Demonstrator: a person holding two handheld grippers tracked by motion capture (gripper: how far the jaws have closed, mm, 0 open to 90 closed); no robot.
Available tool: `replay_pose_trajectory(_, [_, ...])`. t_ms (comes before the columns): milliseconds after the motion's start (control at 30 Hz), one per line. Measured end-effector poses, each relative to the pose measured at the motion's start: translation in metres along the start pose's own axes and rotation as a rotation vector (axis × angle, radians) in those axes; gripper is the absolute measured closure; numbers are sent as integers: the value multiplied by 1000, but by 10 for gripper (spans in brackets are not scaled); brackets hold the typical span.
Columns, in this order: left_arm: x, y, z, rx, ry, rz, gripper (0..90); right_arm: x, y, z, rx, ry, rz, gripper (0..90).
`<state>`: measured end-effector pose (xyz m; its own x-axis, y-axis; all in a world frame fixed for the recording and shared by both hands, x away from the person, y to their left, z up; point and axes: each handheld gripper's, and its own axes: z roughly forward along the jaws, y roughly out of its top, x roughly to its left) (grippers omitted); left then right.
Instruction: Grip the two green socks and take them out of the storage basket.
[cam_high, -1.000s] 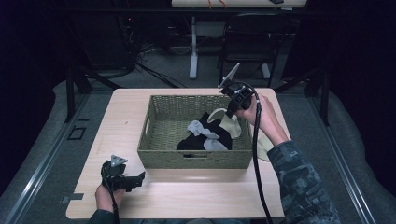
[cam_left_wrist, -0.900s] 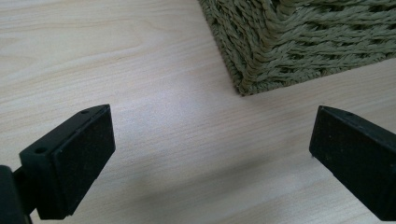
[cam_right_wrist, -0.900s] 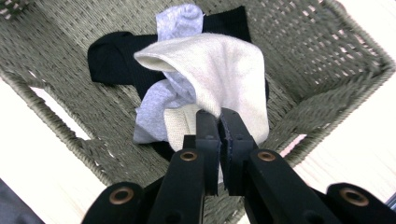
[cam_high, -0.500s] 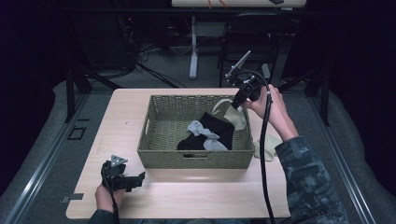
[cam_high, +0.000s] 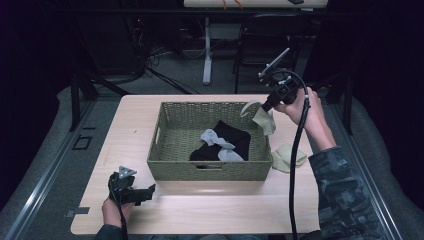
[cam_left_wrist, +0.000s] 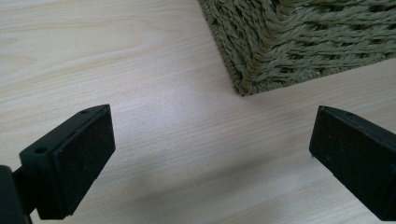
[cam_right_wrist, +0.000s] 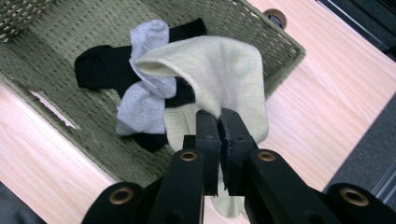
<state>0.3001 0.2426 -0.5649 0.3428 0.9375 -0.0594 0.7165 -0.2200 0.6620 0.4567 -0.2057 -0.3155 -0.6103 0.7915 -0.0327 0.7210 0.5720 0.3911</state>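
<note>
- I work at a pale wooden table (cam_high: 210, 215) in a dark room, with desk legs and cables on the floor beyond its far edge.
- Nearest me, my left gripper (cam_high: 131, 189) rests low over the front left of the table, jaws spread wide with nothing between them; in the left gripper view bare wood lies between them and the near left corner of the basket (cam_left_wrist: 299, 42) sits just ahead. I judge it is parked there to stay out of the way.
- The woven basket (cam_high: 167, 150) stands mid-table, its opening up, so things can be lifted out or dropped in from above.
- Inside it lies a heap of socks: black socks (cam_high: 235, 137) beneath, a grey sock (cam_high: 216, 140) draped across them.
- Just beside the basket's right wall, on the table, lies a cream sock (cam_high: 286, 156), apart from the heap.
- Farthest off, my right gripper (cam_high: 267, 105) is raised above the basket's far right corner, jaws pinched shut on a second cream sock (cam_right_wrist: 224, 79).
- That sock hangs free from the jaws, clear of the heap, over the basket's rim (cam_right_wrist: 280, 51) in the right gripper view. I judge I hold it high so it clears the wall; it may belong with its mate outside.
</note>
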Motion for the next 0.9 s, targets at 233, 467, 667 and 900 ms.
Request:
replay_pose_trajectory(233, [0, 0, 0, 0, 0, 0, 1, -18, -16, -10, -13, -17, 51, 875])
replay_pose_trajectory(467, [0, 0, 0, 0, 1, 0, 1, -36, -35, -13, -14, -29, 106, 875])
replay_pose_trajectory(667, [0, 0, 0, 0, 2, -2, 1, -51, -50, -7, 5, -39, 145, 875])
replay_pose_trajectory(900, [1, 0, 0, 0, 3, -2, 0, -64, -67, 14, 48, -61, 188, 875])
